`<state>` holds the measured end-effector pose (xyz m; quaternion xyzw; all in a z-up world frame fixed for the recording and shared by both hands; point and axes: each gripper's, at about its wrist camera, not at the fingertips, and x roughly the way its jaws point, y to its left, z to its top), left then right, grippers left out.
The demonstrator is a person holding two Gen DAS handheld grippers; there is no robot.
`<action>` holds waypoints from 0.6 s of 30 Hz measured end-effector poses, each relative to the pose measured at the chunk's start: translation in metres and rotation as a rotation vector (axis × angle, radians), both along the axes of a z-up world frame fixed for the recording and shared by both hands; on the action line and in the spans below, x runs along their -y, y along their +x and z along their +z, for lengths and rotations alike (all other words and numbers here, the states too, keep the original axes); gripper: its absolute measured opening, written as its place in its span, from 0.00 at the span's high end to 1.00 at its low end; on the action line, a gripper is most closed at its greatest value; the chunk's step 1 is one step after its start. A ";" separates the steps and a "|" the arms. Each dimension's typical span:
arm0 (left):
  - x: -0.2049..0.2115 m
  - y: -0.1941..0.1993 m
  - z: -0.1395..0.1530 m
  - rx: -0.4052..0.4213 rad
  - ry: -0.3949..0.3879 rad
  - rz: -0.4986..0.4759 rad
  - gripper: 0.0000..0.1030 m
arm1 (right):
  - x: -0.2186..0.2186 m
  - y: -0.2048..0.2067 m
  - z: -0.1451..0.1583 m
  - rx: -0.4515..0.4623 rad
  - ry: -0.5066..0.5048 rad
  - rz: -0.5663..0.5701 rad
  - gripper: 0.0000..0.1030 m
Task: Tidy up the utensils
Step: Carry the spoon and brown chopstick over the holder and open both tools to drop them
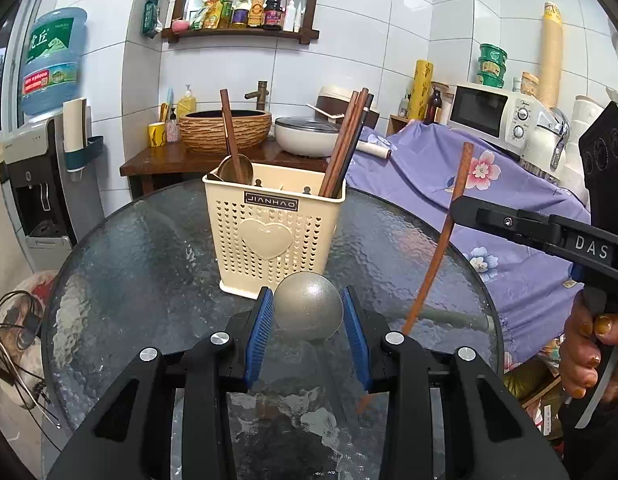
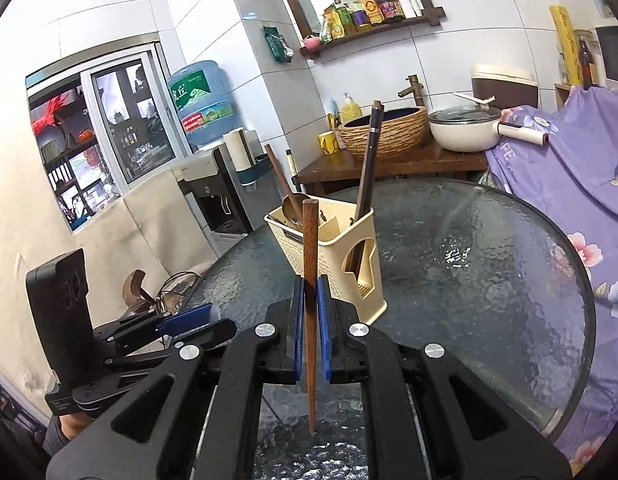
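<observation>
A cream slotted utensil holder (image 1: 273,224) (image 2: 329,248) stands on the round glass table (image 1: 129,260). Several dark chopsticks (image 1: 345,144) lean in its right compartment. A spoon and one chopstick (image 1: 231,136) stand in its left one. My left gripper (image 1: 308,312) hovers just in front of the holder, its blue pads pressed on the round silver bowl of a metal spoon (image 1: 308,304); the handle is hidden. My right gripper (image 2: 309,312) is shut on a brown wooden chopstick (image 2: 311,248) held upright above the table, to the right of the holder in the left wrist view.
Behind the table stands a wooden counter with a woven basin (image 1: 225,128) and a white lidded pot (image 1: 309,136). A purple floral cloth (image 1: 489,208) covers furniture at the right, with a microwave (image 1: 497,112) on it. A water dispenser (image 1: 37,184) and loose wires (image 1: 17,344) are at the left.
</observation>
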<state>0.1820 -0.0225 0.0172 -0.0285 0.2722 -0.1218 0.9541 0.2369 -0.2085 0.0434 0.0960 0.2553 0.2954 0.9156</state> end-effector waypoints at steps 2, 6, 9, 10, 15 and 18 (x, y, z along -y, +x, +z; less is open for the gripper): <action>-0.002 0.000 0.002 0.006 -0.002 0.000 0.66 | -0.002 0.000 0.002 0.007 -0.003 0.002 0.93; -0.006 0.001 0.007 0.023 -0.001 0.009 0.66 | -0.005 0.000 0.009 0.022 -0.009 0.010 0.93; -0.010 0.004 0.011 0.030 -0.009 0.014 0.66 | -0.009 0.001 0.016 0.036 -0.020 0.014 0.93; -0.011 0.005 0.013 0.032 -0.012 0.012 0.66 | -0.009 0.002 0.019 0.041 -0.023 0.017 0.93; -0.019 0.012 0.036 0.082 -0.011 0.019 0.66 | -0.018 0.007 0.044 0.085 -0.036 0.040 0.93; -0.026 0.020 0.054 0.127 -0.014 0.040 0.66 | -0.024 0.011 0.064 0.121 -0.045 0.051 0.93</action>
